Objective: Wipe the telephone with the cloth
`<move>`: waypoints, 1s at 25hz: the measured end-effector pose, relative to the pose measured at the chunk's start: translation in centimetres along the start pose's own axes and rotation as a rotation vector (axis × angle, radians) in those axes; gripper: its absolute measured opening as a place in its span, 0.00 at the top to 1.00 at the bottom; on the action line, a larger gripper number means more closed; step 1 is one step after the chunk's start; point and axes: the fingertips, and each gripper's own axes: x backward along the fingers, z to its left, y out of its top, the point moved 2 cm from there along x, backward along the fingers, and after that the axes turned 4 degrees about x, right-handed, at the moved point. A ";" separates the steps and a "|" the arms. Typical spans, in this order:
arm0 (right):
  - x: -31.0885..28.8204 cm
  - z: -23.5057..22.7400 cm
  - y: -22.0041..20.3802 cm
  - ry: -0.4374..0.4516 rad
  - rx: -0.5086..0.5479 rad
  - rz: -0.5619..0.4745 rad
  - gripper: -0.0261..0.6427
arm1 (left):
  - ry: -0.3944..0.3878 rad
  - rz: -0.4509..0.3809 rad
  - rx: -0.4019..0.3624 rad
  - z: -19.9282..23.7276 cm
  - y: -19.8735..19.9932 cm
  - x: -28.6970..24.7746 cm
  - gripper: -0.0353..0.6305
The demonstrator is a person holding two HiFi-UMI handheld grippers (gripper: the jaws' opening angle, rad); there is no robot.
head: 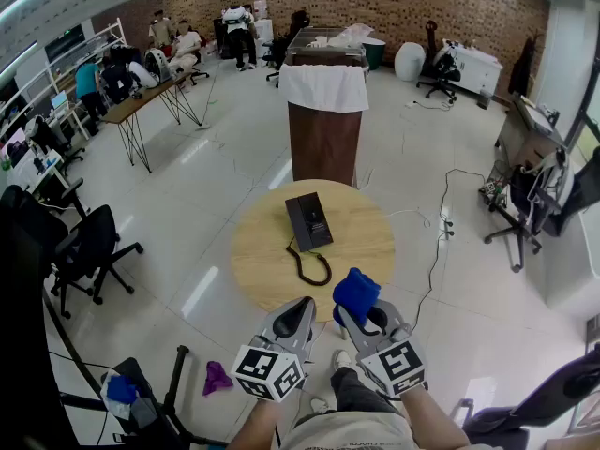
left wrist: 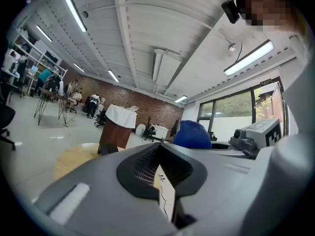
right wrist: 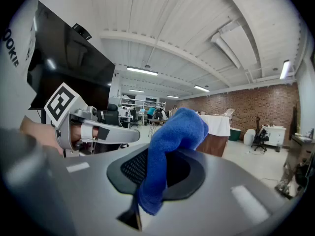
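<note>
A black telephone [head: 308, 221] lies on the round wooden table [head: 361, 251], its coiled cord [head: 307, 265] trailing toward me. My right gripper [head: 360, 319] is shut on a blue cloth [head: 356, 293] at the table's near edge; the cloth [right wrist: 170, 146] bulges up from between its jaws. My left gripper [head: 298, 315] sits beside it to the left, shut with nothing between its jaws, also at the near edge. In the left gripper view the cloth [left wrist: 193, 134] shows to the right and the telephone [left wrist: 107, 149] lies ahead on the table. Both grippers are short of the telephone.
A brown podium [head: 324, 139] draped with a white cloth stands just beyond the table. Office chairs [head: 89, 247] stand to the left and a chair [head: 521, 204] to the right. A cable runs across the floor on the right. People work at desks far back left.
</note>
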 end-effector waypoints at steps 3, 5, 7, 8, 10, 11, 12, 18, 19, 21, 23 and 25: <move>-0.6 -0.4 -0.3 0.005 0.008 -0.009 0.87 | 0.003 0.003 0.006 0.4 0.0 -0.4 0.94; -1.0 -0.7 -0.3 0.009 0.011 -0.006 0.87 | 0.004 0.004 0.008 0.6 0.1 -0.7 0.94; -1.6 -1.1 -0.2 0.012 0.014 -0.005 0.87 | 0.007 0.007 0.006 1.0 0.2 -1.3 0.94; -2.0 -1.4 -0.3 0.014 0.015 -0.007 0.87 | 0.010 0.008 0.006 1.2 0.3 -1.6 0.94; -2.9 -2.1 -0.5 0.021 0.015 -0.007 0.87 | 0.017 0.012 0.007 1.8 0.2 -2.3 0.94; -3.3 -2.4 -0.6 0.024 0.016 -0.001 0.87 | 0.021 0.014 0.008 2.2 0.1 -2.7 0.94; -3.8 -2.8 -0.7 0.028 0.017 0.000 0.87 | 0.025 0.014 0.009 2.5 0.1 -3.3 0.94; -7.7 -7.3 -1.2 0.070 0.019 -0.028 0.87 | 0.048 0.007 0.001 4.1 1.0 -8.4 0.94; -8.4 -8.1 -1.3 0.079 0.019 -0.026 0.87 | 0.055 0.006 0.003 4.5 1.1 -9.3 0.94; -9.7 -9.4 -1.6 0.097 0.017 -0.022 0.87 | 0.073 0.004 0.010 5.5 1.3 -11.0 0.94; -11.0 -10.7 -1.7 0.119 0.004 -0.024 0.87 | 0.094 0.003 0.013 6.4 1.7 -12.5 0.94; -12.2 -11.7 -1.7 0.144 -0.007 -0.029 0.87 | 0.119 -0.002 0.009 7.3 2.0 -13.8 0.94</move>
